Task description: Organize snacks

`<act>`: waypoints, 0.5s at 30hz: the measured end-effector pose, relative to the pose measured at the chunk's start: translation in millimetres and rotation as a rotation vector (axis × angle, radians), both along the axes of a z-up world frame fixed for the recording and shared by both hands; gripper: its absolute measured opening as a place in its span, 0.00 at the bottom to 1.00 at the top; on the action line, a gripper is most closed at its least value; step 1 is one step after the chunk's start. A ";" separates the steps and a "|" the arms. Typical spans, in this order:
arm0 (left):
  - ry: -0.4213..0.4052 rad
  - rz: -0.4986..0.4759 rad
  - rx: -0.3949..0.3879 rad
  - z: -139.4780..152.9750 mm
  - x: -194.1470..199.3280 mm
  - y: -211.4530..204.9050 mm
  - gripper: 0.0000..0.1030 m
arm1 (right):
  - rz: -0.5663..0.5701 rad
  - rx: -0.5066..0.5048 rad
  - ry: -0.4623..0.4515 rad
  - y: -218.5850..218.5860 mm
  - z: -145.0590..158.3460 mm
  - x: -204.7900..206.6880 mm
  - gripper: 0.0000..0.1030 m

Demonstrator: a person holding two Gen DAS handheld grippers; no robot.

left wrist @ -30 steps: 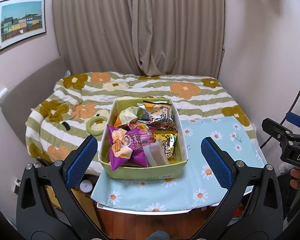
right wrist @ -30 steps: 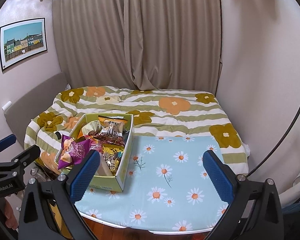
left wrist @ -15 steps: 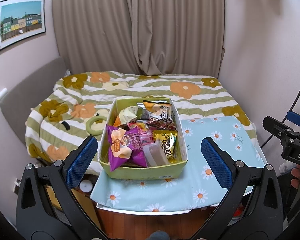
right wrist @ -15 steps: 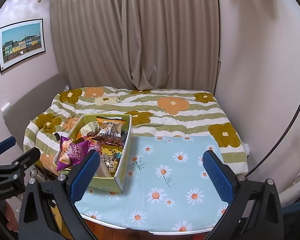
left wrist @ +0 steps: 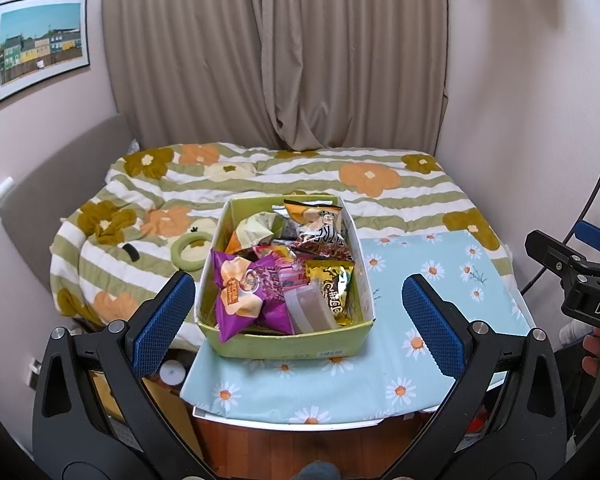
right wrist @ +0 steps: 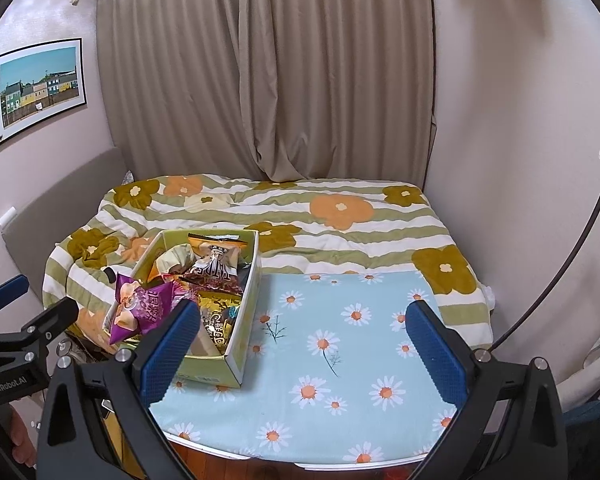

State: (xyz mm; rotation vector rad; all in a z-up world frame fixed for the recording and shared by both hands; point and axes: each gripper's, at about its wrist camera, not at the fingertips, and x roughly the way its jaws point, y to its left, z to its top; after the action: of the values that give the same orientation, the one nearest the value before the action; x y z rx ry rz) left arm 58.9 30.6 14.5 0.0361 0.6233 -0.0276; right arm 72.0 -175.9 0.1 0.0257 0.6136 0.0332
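Both grippers, left [left wrist: 298,320] and right [right wrist: 302,344], gape empty | heaped green cardboard snack box [left wrist: 292,346] ahead of left | risk: crinkly purple foil packet [left wrist: 248,294] slips.

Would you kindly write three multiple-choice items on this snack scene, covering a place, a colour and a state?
1. Where does the snack box stand?
A. on the daisy-print cloth
B. on the floor
C. on the striped duvet, clear of the cloth

2. What colour is the packet nearest the box's front left corner?
A. purple
B. blue
C. black

3. How is the left gripper?
A. shut on a packet
B. open, holding nothing
C. shut, holding nothing

Answers:
1 A, the box sits on the daisy-print cloth.
2 A, the purple packet pokes over the front left wall.
3 B, its blue fingers stand wide apart, short of the box, with nothing between them.
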 end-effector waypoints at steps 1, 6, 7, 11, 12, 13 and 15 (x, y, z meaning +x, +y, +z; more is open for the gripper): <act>-0.001 -0.001 0.001 -0.1 0.2 0.4 1.00 | 0.000 -0.001 -0.001 -0.2 0.2 0.2 0.99; -0.003 -0.005 -0.008 -0.4 -0.2 3.6 1.00 | -0.005 0.002 0.000 -0.9 0.2 -1.4 0.99; -0.004 -0.006 -0.007 -0.2 -0.5 3.9 1.00 | -0.007 0.002 0.001 -1.2 0.6 -1.2 0.99; -0.005 0.001 0.004 0.5 -1.7 4.4 1.00 | -0.009 0.001 0.002 -1.4 1.3 -2.8 0.99; -0.005 0.006 0.011 0.7 -2.4 4.4 1.00 | -0.009 0.001 0.002 -1.5 1.8 -3.0 0.99; -0.007 0.010 0.019 1.0 -3.2 4.2 1.00 | -0.008 0.001 0.001 -1.3 1.5 -2.9 0.99; -0.009 0.011 0.031 1.9 -5.6 3.1 1.00 | -0.008 0.001 0.001 -1.2 1.5 -2.9 0.99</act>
State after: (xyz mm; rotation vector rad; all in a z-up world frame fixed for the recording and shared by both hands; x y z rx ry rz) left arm 53.3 33.7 16.4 0.0631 0.6145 -0.0067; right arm 69.1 -177.0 1.7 0.0295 0.6149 0.0255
